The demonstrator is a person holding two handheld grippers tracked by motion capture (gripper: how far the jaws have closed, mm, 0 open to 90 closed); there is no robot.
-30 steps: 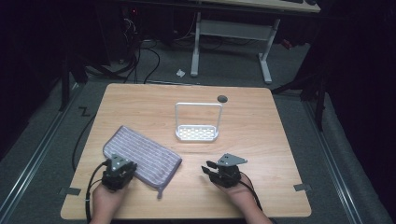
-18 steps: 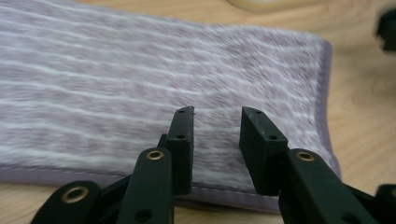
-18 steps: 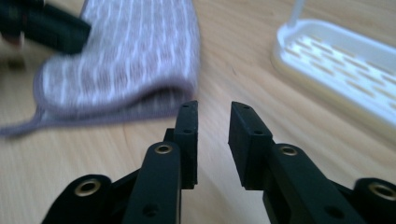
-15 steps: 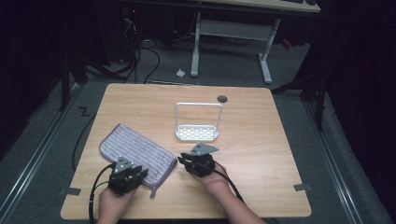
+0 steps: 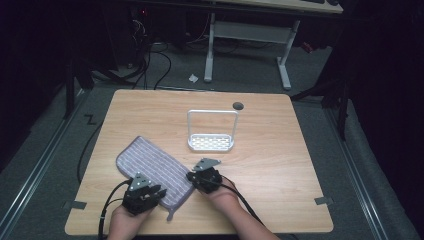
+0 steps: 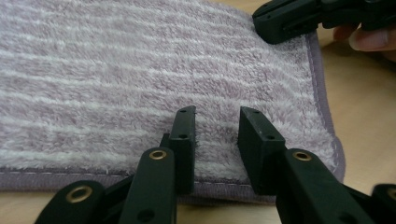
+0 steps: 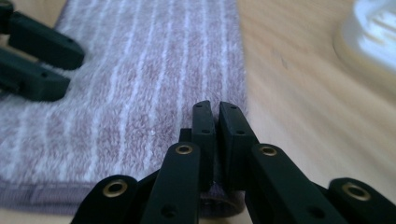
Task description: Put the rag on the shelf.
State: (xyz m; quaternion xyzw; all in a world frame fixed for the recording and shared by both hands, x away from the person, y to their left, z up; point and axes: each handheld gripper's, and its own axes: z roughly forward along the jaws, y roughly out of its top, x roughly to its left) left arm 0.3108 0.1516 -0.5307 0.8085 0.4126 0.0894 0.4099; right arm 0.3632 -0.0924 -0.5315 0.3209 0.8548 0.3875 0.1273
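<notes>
A lilac striped towel (image 5: 150,167) lies flat on the wooden table (image 5: 280,150), front left. My left gripper (image 5: 155,192) is at the towel's near edge; its jaws stand open over the terry (image 6: 116,70) with the hem just below them (image 6: 217,123). My right gripper (image 5: 193,176) is at the towel's right corner. Its jaws (image 7: 216,116) are pressed almost together on the towel's edge (image 7: 140,93), with hem showing between their bases. Each gripper view also catches the other gripper: the right one (image 6: 289,18) and the left one (image 7: 37,56).
A small white wire rack (image 5: 211,131) with a perforated base stands mid-table, beyond the towel. A dark round hole (image 5: 238,105) sits near the far edge. A white base (image 7: 373,28) blurs the right gripper view's corner. Cables trail off the front edge.
The right gripper has moved left onto the towel's right corner. The left gripper has shifted right and forward to the towel's near edge. The towel lies slightly more turned.
</notes>
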